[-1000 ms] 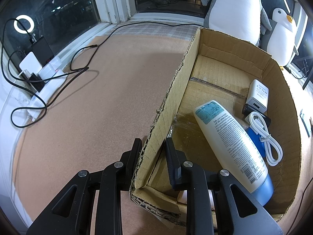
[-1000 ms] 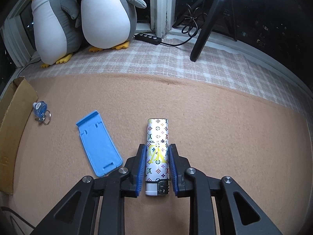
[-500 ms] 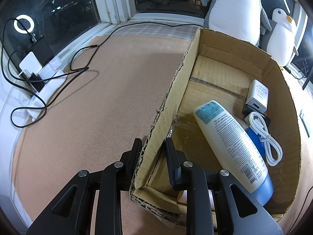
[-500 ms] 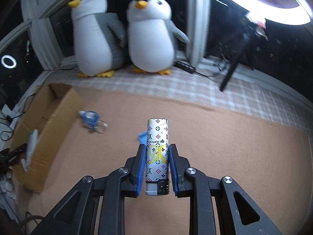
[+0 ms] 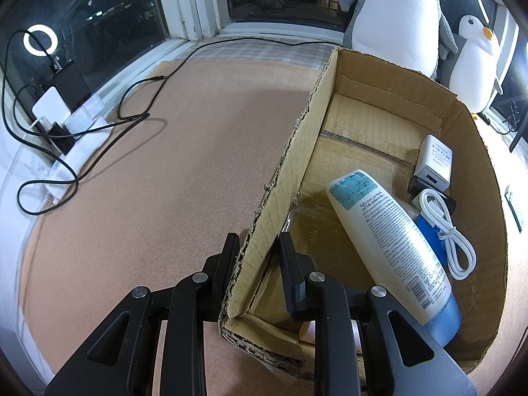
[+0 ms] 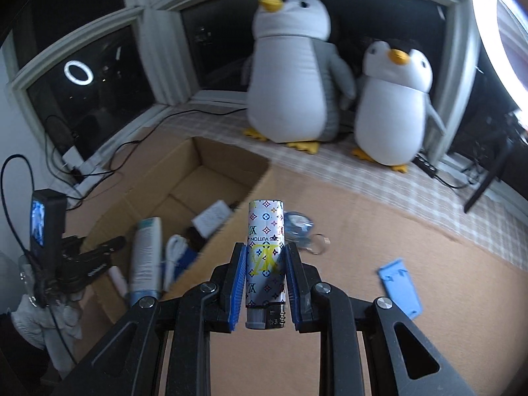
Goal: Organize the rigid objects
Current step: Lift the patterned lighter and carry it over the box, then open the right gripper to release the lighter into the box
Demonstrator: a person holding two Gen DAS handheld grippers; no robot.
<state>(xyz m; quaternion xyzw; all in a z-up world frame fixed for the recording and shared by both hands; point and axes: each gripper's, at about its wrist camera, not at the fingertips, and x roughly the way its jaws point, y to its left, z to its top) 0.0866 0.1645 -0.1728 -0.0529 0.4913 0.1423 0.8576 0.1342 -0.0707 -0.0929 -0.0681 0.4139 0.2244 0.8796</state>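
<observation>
Lighter (image 6: 265, 257), patterned: pinched upright between the blue pads of the right hand-held gripper (image 6: 265, 283), held above the brown surface beside the cardboard box (image 5: 389, 76). Left hand-held gripper (image 5: 255, 254): clamped on the box's near side wall. Box contents: lotion bottle (image 5: 389, 241), white charger (image 5: 434, 161), coiled white cable (image 5: 445, 231). Blue phone stand (image 6: 401, 285): on the surface, outside the box.
</observation>
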